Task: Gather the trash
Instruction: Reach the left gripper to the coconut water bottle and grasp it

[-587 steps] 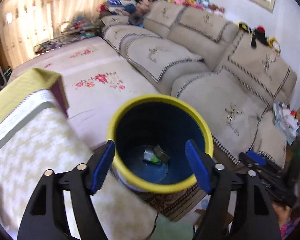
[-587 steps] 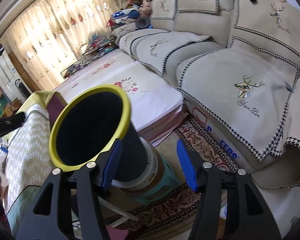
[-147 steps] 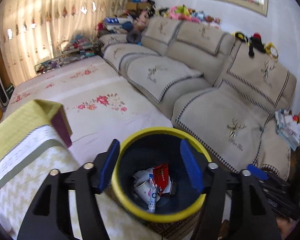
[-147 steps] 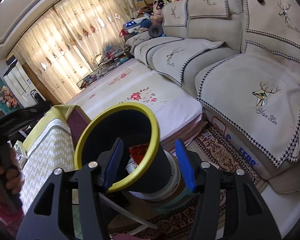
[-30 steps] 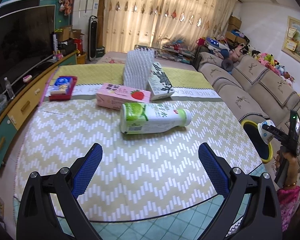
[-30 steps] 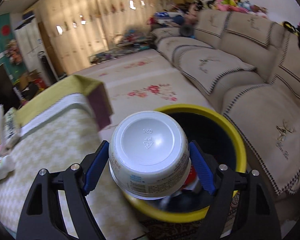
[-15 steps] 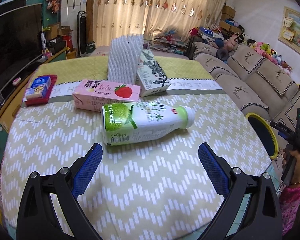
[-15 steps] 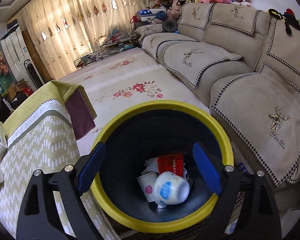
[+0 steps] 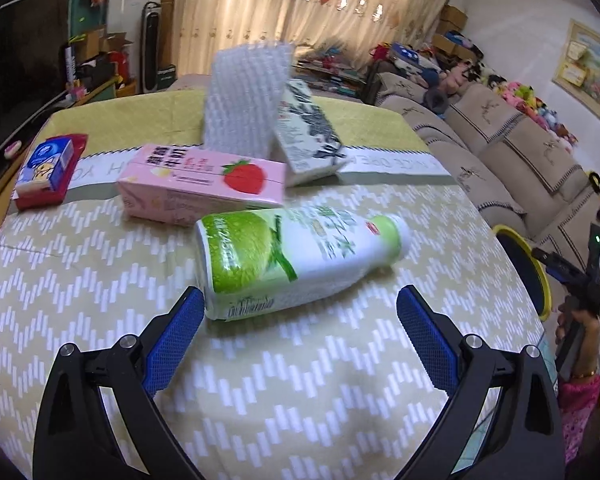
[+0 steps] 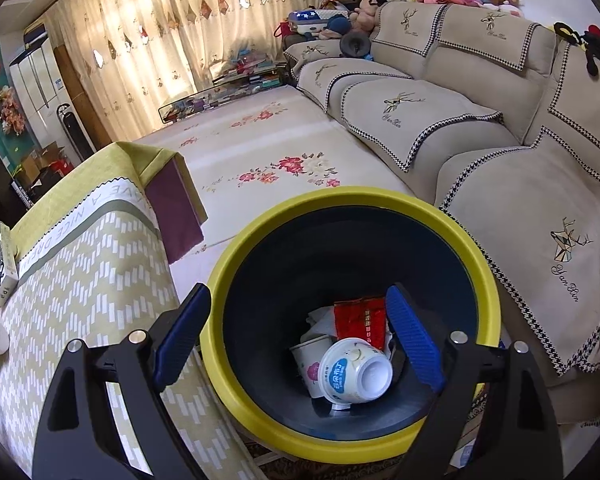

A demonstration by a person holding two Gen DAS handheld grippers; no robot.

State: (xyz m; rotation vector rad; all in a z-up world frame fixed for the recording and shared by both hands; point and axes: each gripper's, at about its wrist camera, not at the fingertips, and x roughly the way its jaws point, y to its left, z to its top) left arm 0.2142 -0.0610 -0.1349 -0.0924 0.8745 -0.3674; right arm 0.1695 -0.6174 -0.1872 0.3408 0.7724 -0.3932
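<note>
A green-and-white drink bottle [image 9: 292, 258] lies on its side on the table, cap to the right. My left gripper [image 9: 300, 320] is open just short of it, its left finger near the bottle's base. Behind the bottle lie a pink strawberry milk carton [image 9: 204, 184], a white foam net sleeve [image 9: 244, 100] and a black-and-white carton [image 9: 308, 136]. My right gripper [image 10: 300, 330] hangs open and empty over the yellow-rimmed bin [image 10: 260, 416]. Inside the bin lie a white bowl-shaped cup [image 10: 356, 372], a paper cup [image 10: 308, 360] and a red wrapper [image 10: 360, 320].
A red-and-blue box [image 9: 48, 168] sits at the table's left edge. The bin's rim [image 9: 536, 272] shows past the table's right edge, beside a hand holding the other gripper [image 9: 580, 280]. A beige sofa [image 10: 480, 128] and a flowered mat [image 10: 268, 152] lie beyond the bin.
The right gripper let go of the white bowl-shaped cup, which now lies in the bin. The left gripper moved forward and down toward the green bottle.
</note>
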